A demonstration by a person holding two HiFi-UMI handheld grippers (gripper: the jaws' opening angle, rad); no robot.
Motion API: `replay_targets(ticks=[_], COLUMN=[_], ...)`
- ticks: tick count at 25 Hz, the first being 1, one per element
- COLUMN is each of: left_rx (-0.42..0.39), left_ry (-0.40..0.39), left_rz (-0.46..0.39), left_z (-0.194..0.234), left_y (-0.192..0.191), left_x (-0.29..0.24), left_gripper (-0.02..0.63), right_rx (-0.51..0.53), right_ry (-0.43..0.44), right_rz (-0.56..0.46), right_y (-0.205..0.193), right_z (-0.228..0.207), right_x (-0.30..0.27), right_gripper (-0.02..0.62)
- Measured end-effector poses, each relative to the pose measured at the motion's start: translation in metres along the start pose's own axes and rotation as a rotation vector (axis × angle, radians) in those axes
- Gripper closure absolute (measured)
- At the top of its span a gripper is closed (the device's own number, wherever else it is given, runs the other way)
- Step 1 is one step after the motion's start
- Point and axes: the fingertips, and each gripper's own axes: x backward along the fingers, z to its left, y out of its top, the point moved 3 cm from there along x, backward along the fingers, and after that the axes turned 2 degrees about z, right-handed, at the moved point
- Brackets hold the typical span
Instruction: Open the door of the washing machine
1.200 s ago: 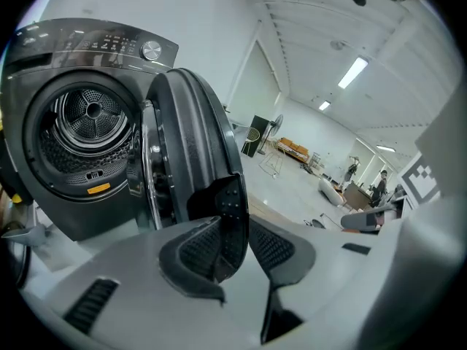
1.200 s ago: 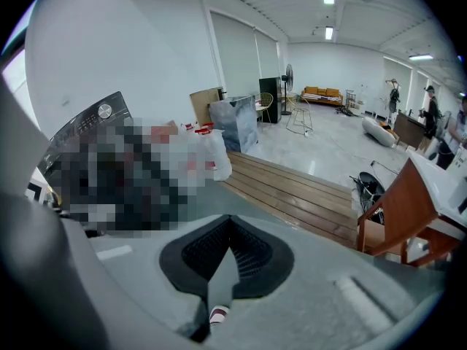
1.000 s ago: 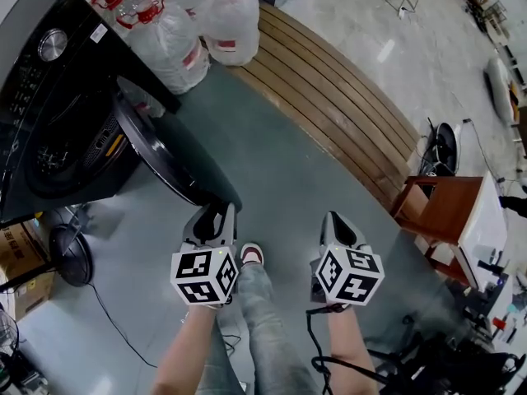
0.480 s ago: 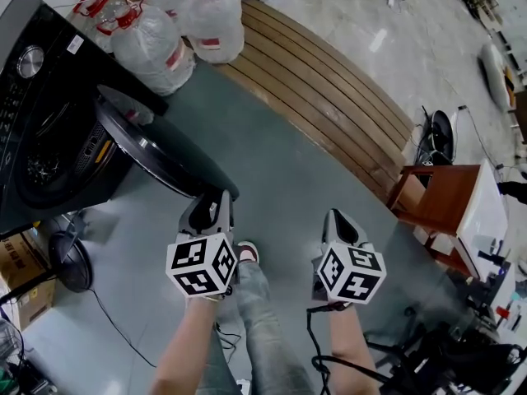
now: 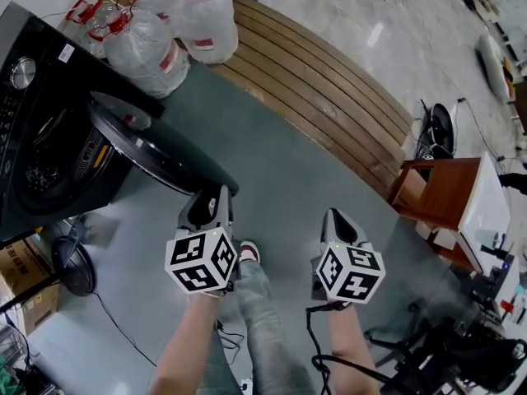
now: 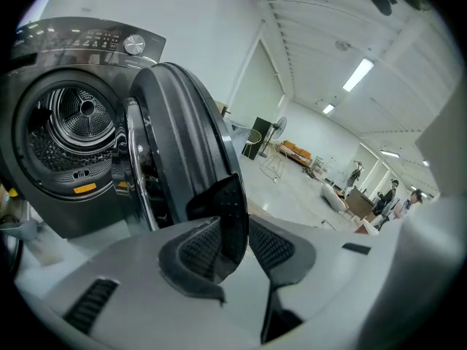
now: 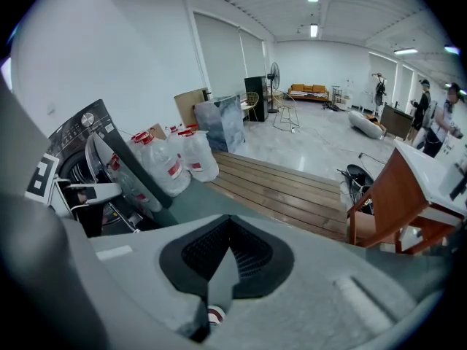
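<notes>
Since the door (image 5: 165, 159) hangs hinged on the front of the washing machine (image 5: 41, 138) at left, it should swing as one stiff, fairly heavy piece. Its rim is smooth and dark, probably slippery, so the free edge is the best hold. Left gripper (image 5: 212, 206) pinches that edge, with the rim between its pads. Door stands well open, drum (image 6: 69, 126) exposed. Right gripper (image 5: 338, 225) is pressed together, empty, apart to the right. Grey-green floor (image 5: 280, 163) underfoot. Wooden slats (image 5: 329, 81) lie beyond, water bottles (image 5: 148, 39) far left beside the machine, wooden chair (image 5: 436, 196) right.
</notes>
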Motion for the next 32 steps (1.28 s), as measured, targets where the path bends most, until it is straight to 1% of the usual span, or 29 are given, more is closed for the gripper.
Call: replay_targets(ticks=[9, 14, 18, 23, 26, 28, 30, 32], left_rx=[-0.032, -0.042, -0.042, -0.041, -0.032, -0.039, -0.048, -0.043], left_ry=[0.011, 0.004, -0.004, 0.028, 0.059, 0.089, 0.129, 0.164], left_rz=[0.001, 0.015, 0.032, 0.021, 0.002, -0.037, -0.094, -0.137], left_z=[0.0, -0.008, -0.013, -0.005, 0.005, 0.014, 0.027, 0.041], left_y=[-0.001, -0.004, -0.004, 0.012, 0.03, 0.05, 0.075, 0.094], left_x=[0.0, 0.005, 0.023, 0.066, 0.109, 0.143, 0.175, 0.208], left_gripper=[0.485, 0.483, 0.483, 0.487, 0.497, 0.497, 0.497, 0.497], right_rx=[0.013, 0.044, 0.075, 0.132, 0.175, 0.218, 0.277, 0.332], right_ry=[0.018, 0.046, 0.075, 0.126, 0.148, 0.175, 0.214, 0.252], right_rz=[-0.01, -0.012, -0.021, -0.045, -0.045, -0.049, -0.067, -0.083], right_y=[0.006, 0.01, 0.02, 0.042, 0.052, 0.062, 0.08, 0.094], right_z=[0.012, 0.029, 0.049, 0.081, 0.103, 0.123, 0.148, 0.176], right_x=[0.002, 0.006, 0.012, 0.031, 0.052, 0.067, 0.078, 0.095], right_gripper=[0.591, 0.591, 0.591, 0.591, 0.591, 0.591, 0.591, 0.591])
